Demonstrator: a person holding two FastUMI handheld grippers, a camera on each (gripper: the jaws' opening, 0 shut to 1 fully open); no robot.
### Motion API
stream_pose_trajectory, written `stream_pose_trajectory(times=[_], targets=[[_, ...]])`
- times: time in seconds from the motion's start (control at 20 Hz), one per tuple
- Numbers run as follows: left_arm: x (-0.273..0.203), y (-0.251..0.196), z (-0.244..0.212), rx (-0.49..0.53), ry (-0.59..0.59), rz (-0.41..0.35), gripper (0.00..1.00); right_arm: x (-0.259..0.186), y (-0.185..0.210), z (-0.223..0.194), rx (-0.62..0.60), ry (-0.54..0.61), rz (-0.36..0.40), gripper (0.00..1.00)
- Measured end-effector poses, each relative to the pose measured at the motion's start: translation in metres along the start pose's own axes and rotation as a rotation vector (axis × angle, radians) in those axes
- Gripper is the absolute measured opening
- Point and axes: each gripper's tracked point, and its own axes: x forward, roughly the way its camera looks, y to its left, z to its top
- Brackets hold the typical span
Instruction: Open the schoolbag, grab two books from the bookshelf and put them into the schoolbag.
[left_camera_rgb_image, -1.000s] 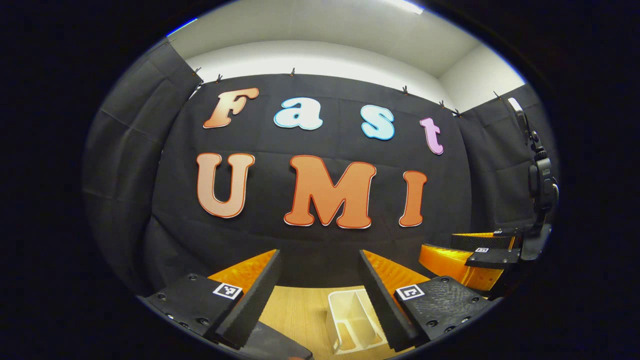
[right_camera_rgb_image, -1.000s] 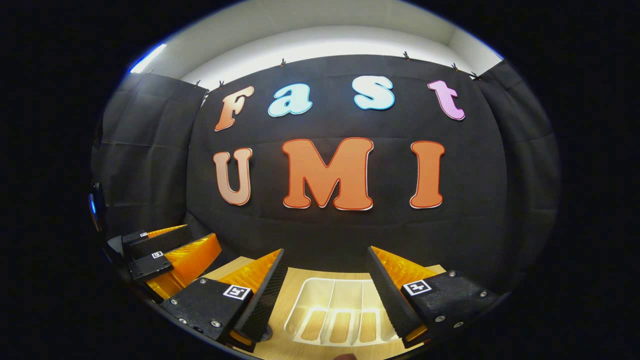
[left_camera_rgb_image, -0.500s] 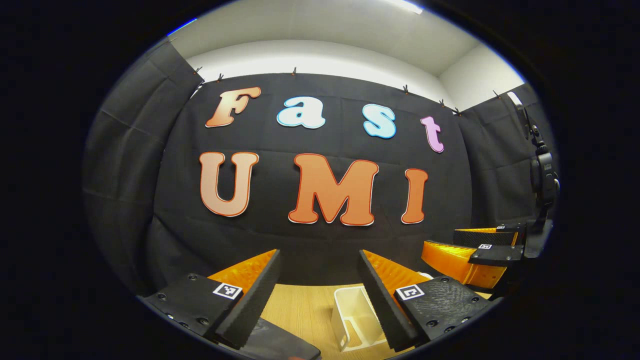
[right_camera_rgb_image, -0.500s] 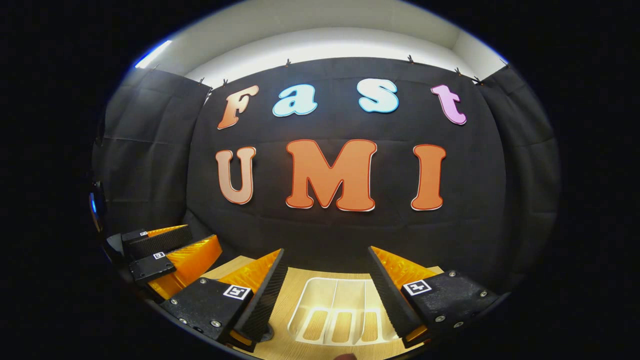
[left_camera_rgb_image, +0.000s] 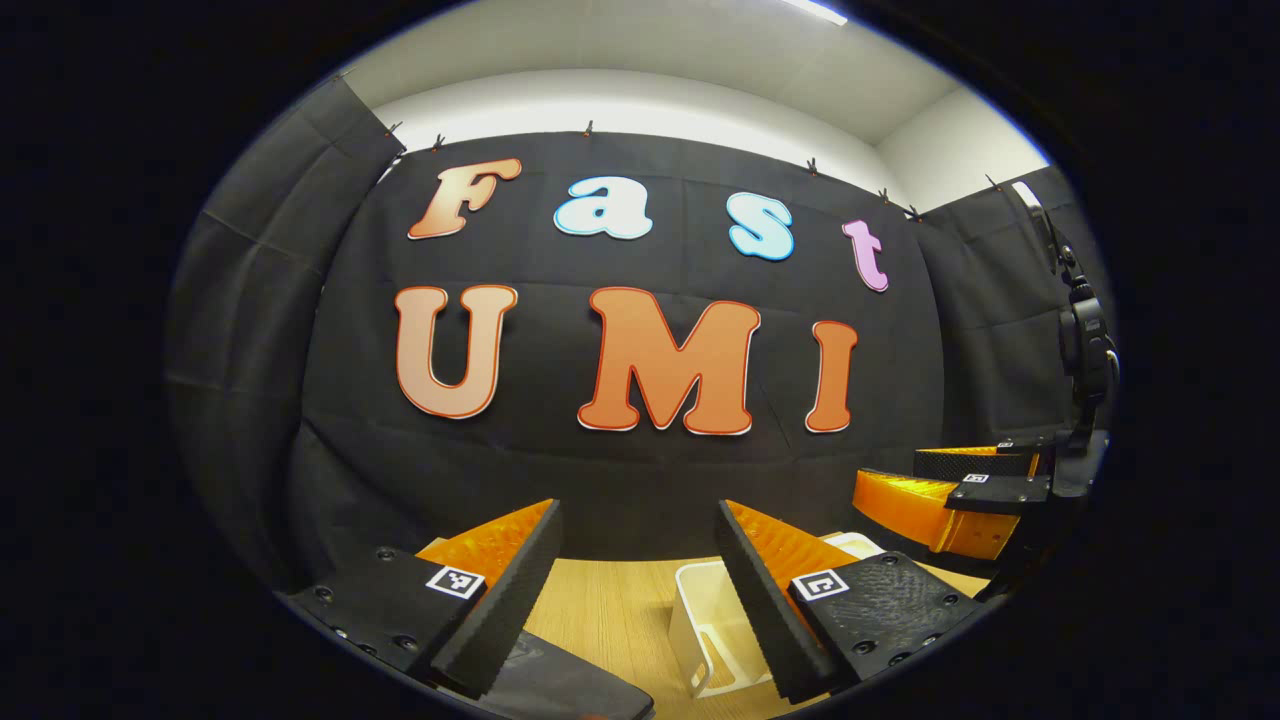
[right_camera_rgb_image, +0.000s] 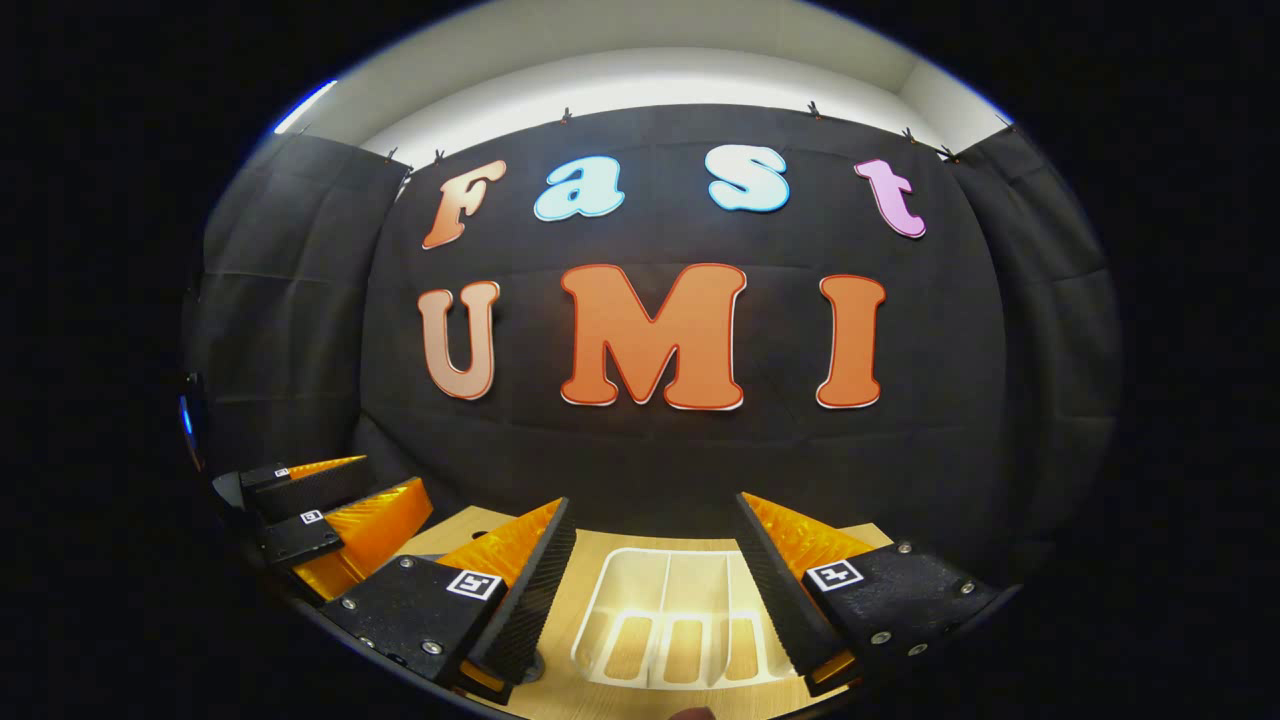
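Our left gripper (left_camera_rgb_image: 636, 580) and right gripper (right_camera_rgb_image: 655, 575) hang spread wide and empty over the wooden table (left_camera_rgb_image: 610, 615) — the white rack (right_camera_rgb_image: 668, 620) just below, no books visible in it. A dark edge (left_camera_rgb_image: 560, 690), perhaps the schoolbag, has crept nearer since a second ago — opening looks next.

A white plastic bookshelf (right_camera_rgb_image: 672, 615) lies on the light wood worktop (left_camera_rgb_image: 600, 615), a tray with thin upright dividers parting it into narrow slots, slotted cut-outs in its floor showing the wood beneath. In the left gripper view its near end (left_camera_rgb_image: 705, 625) shows as a pale open box. At the bottom edge lies a dark flat thing (left_camera_rgb_image: 560, 685), perhaps the schoolbag; I cannot tell.
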Motion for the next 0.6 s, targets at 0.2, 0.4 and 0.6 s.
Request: stream_pose_trajectory(times=[0.2, 0.4, 0.6], targets=[[0.017, 0.01, -0.006, 0.025, -0.012, -0.019, 0.96, 0.005, -0.012, 0.003, -0.021, -0.017, -0.033, 0.95], [0.036, 0.007, -0.004, 0.054, -0.016, -0.04, 0.96, 0.009, -0.024, 0.008, -0.039, -0.031, -0.055, 0.95], [0.045, 0.0, 0.002, 0.07, -0.029, -0.041, 0.96, 0.009, -0.036, 0.013, -0.019, -0.046, -0.065, 0.95]])
